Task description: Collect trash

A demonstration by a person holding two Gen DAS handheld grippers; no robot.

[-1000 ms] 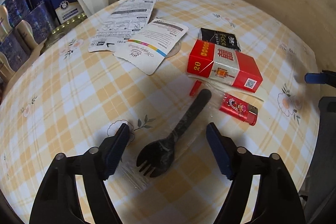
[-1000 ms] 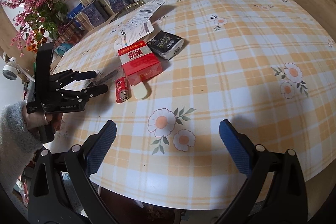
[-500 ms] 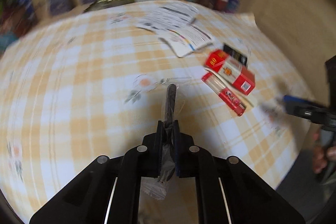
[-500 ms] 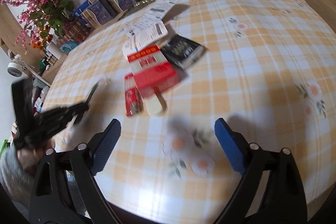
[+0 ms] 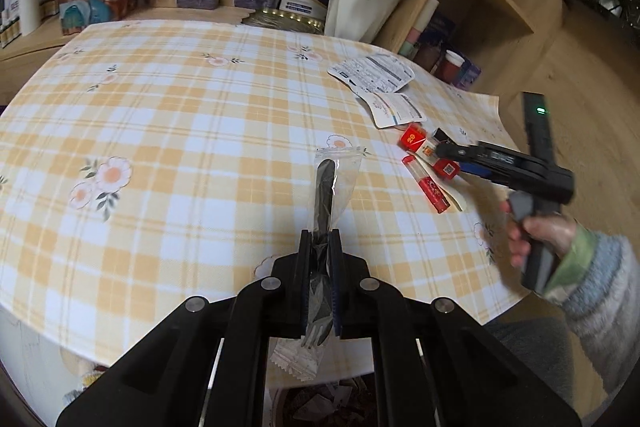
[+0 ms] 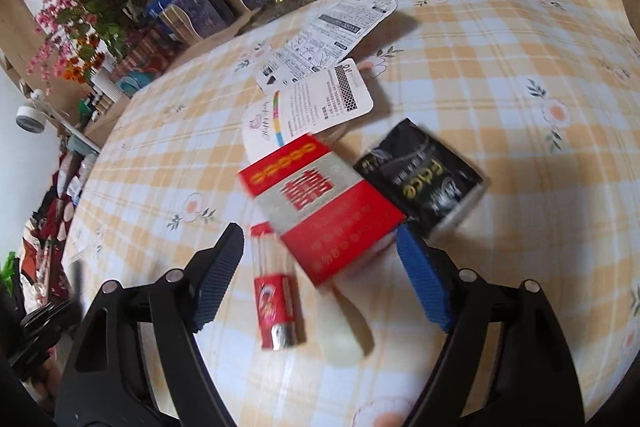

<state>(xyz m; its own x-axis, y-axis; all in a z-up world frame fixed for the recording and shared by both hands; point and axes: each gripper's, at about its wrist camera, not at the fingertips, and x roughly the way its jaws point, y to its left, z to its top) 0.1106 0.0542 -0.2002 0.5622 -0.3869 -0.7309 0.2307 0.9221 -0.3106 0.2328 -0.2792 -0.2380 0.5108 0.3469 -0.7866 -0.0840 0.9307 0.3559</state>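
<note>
My left gripper (image 5: 320,247) is clenched on the wrapped black fork (image 5: 322,203), lifted clear of the checked tablecloth (image 5: 180,131), handle pointing to twelve o'clock. The slack wrapper end dangles below the jaws over what looks like a bin (image 5: 320,407) at six o'clock; since the pads pinch film as much as the fork itself, I judge it could slide out early.

My right gripper (image 6: 320,267) has just been closing but stands released, with the red cigarette box (image 6: 320,211) and the red lighter (image 6: 276,307) between its pads, neither pressed. The risk here is catching both at once, or knocking the box into the black packet (image 6: 420,183) touching it at two o'clock. A pale flat stick (image 6: 344,335) lies at five o'clock of the lighter, and two printed cards (image 6: 320,67) overlap at eleven o'clock beyond the box, crowding any wider approach.
</note>
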